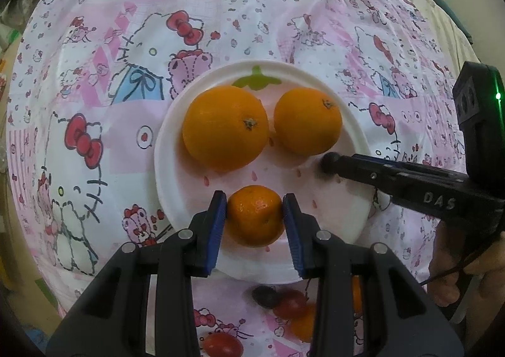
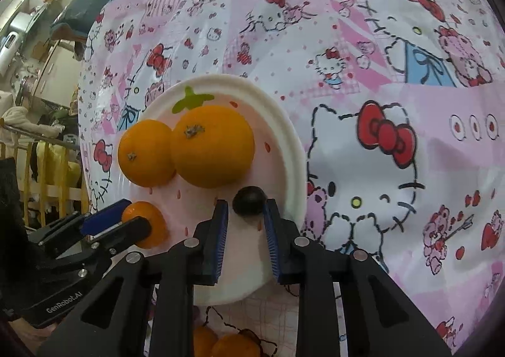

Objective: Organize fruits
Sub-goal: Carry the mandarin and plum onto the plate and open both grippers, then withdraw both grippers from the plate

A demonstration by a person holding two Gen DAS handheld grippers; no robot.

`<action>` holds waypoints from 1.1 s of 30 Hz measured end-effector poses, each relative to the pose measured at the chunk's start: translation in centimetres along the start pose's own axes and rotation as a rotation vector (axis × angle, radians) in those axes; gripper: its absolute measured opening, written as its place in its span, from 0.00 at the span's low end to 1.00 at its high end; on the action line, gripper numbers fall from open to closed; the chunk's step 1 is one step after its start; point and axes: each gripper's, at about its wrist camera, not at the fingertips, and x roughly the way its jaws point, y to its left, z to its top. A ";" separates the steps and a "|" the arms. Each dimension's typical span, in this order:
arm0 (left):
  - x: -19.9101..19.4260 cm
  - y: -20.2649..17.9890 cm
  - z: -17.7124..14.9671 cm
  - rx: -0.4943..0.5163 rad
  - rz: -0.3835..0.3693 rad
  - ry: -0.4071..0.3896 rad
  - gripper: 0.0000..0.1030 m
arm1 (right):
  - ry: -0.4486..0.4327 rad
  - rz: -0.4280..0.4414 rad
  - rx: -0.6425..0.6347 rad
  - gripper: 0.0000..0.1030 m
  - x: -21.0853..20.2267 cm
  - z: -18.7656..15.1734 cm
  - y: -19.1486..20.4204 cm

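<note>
Two fruits are being set on the plate (image 1: 170, 148): the small mandarin (image 1: 254, 214) pinched in the left gripper (image 1: 254, 213), the dark grape (image 2: 248, 201) between slackening right gripper (image 2: 245, 214) jaws; release is best made low, clear of the two oranges (image 1: 224, 127)

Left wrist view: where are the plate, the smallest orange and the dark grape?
plate (image 1: 164, 148), left wrist view, bare left rim.
smallest orange (image 1: 255, 214), left wrist view, middle of its peel.
dark grape (image 1: 329, 162), left wrist view, its round top.
</note>
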 end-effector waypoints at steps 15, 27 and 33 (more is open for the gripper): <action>1.7 -2.9 0.6 0.061 0.028 -0.091 0.32 | -0.085 -0.024 0.086 0.50 -4.5 -0.8 -2.5; 2.5 -3.9 0.8 0.067 0.057 -0.098 0.47 | -0.105 -0.034 0.101 0.51 -7.1 -2.2 -4.2; 1.6 -4.4 0.3 0.080 0.056 -0.119 0.73 | -0.124 -0.037 0.069 0.51 -8.1 -2.4 -3.5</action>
